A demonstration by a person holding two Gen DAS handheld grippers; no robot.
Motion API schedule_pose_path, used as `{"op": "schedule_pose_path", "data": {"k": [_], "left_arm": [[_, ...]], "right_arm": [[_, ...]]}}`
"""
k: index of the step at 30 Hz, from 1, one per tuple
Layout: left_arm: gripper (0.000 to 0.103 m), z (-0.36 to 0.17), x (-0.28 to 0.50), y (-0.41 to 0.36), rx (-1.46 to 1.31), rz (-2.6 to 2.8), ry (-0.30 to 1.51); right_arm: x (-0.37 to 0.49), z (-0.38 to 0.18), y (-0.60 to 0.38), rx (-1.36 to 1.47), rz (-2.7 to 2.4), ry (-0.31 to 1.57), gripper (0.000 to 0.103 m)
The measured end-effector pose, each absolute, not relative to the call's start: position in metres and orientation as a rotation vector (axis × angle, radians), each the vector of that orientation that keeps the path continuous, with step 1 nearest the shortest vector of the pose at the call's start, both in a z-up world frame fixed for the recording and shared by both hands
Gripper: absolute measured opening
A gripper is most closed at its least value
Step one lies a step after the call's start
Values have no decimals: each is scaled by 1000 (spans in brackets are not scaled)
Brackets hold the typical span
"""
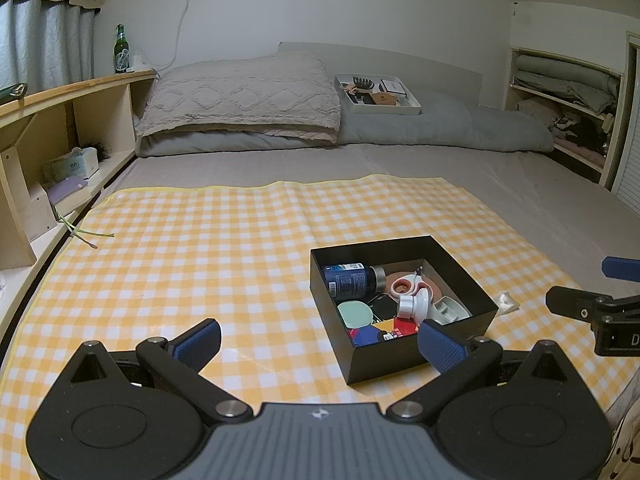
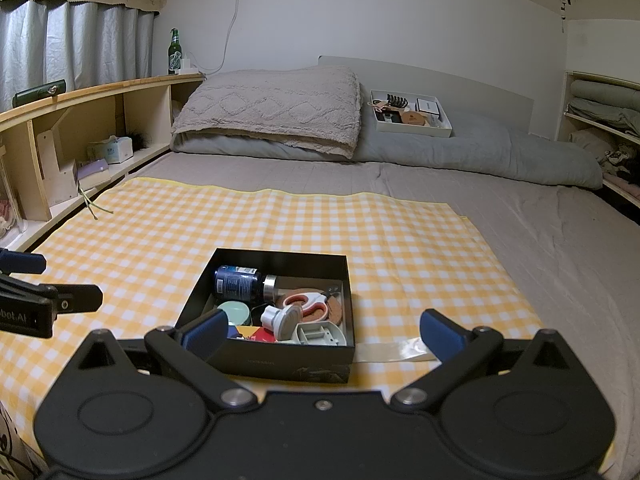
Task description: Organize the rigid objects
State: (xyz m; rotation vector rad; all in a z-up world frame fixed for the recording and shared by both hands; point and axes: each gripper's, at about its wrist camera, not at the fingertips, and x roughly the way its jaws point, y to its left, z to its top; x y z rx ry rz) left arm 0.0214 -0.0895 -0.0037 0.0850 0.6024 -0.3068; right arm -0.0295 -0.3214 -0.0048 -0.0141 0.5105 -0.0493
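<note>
A black open box [image 1: 400, 356] [image 2: 280, 364] stands on the yellow checked cloth [image 1: 200, 248] [image 2: 360, 240]. It holds a dark blue bottle [image 1: 348, 280] [image 2: 238, 282], red-handled scissors [image 1: 412, 286] [image 2: 308, 304], a pale green round lid [image 1: 354, 314] [image 2: 236, 312], a white cap piece [image 1: 414, 306] [image 2: 282, 320], a grey tray piece [image 1: 450, 310] [image 2: 318, 334] and coloured cards. My left gripper [image 1: 320, 342] is open and empty, just before the box; it also shows in the right wrist view [image 2: 40, 292]. My right gripper [image 2: 322, 336] is open and empty, straddling the box's near side; it also shows in the left wrist view [image 1: 600, 296].
A clear plastic strip [image 2: 396, 350] lies right of the box, white in the left wrist view [image 1: 506, 302]. Pillows [image 2: 272, 112] and a white tray of items [image 2: 412, 118] lie at the bedhead. A wooden shelf [image 2: 80, 120] with a green bottle [image 2: 174, 52] runs along the left.
</note>
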Motion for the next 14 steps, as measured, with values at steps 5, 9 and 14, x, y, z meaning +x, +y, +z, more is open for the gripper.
{"op": "schedule_pose_path", "data": {"k": [5, 9, 14], "left_arm": [[103, -3, 22, -90, 86, -307, 601], [103, -3, 21, -90, 85, -304, 602], [103, -3, 22, -90, 88, -308, 602]], "right_arm": [[-29, -5, -321, -14, -50, 510, 103], [-30, -5, -321, -13, -52, 510, 103], [-30, -5, -321, -14, -51, 510, 103]]}}
